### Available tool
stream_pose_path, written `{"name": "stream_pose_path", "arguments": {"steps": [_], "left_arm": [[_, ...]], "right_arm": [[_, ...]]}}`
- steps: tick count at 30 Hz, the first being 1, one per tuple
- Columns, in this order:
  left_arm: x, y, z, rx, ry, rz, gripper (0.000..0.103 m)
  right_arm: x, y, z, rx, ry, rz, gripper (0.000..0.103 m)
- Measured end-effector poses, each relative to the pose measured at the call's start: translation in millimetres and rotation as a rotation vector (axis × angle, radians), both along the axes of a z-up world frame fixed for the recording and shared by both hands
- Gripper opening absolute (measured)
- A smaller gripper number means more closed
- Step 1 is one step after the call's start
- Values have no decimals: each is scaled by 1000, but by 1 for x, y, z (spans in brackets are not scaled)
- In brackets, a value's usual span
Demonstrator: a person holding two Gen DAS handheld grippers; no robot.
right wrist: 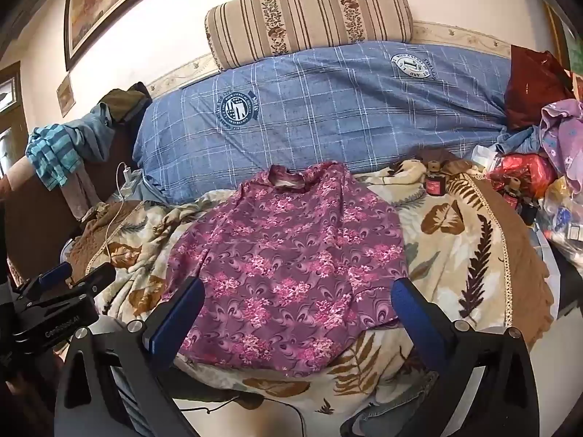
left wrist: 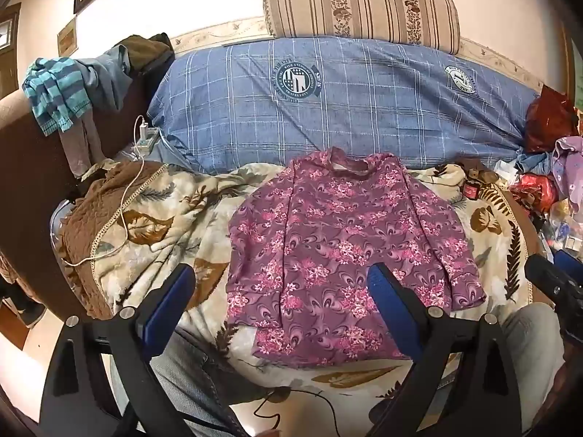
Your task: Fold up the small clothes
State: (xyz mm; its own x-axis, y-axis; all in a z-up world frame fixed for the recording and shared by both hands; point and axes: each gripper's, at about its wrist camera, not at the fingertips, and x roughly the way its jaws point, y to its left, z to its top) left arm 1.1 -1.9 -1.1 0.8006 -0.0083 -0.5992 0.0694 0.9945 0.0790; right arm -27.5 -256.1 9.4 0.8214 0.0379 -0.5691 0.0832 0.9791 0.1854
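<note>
A small purple top with pink flowers (left wrist: 339,251) lies flat on a leaf-print blanket (left wrist: 175,218), collar away from me, both sleeves folded in over the body. It also shows in the right wrist view (right wrist: 291,255). My left gripper (left wrist: 280,284) is open and empty, held above the top's near left part. My right gripper (right wrist: 297,298) is open and empty, above the top's near hem. The right gripper shows at the right edge of the left wrist view (left wrist: 554,276). The left gripper shows at the left edge of the right wrist view (right wrist: 73,280).
A blue checked bolster (left wrist: 328,102) and a striped cushion (left wrist: 360,7) lie behind the top. Clothes (left wrist: 58,91) hang on the left armrest. A white charger cable (left wrist: 124,204) crosses the blanket. Small bottles (right wrist: 435,178) and bags (right wrist: 524,171) crowd the right. My knees in jeans (left wrist: 189,364) are below.
</note>
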Motion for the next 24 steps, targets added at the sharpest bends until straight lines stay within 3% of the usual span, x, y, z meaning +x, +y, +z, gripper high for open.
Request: {"name": "stream_pose_path", "arguments": {"steps": [5,24], "left_arm": [[-1,6,-1,-46,-7,-1,97],[-2,10,-6,-53,32,6,97]], "right_arm": [[-1,-6,-1,-4,6,19,103],[-1,4,1,-18,28,5,103]]}}
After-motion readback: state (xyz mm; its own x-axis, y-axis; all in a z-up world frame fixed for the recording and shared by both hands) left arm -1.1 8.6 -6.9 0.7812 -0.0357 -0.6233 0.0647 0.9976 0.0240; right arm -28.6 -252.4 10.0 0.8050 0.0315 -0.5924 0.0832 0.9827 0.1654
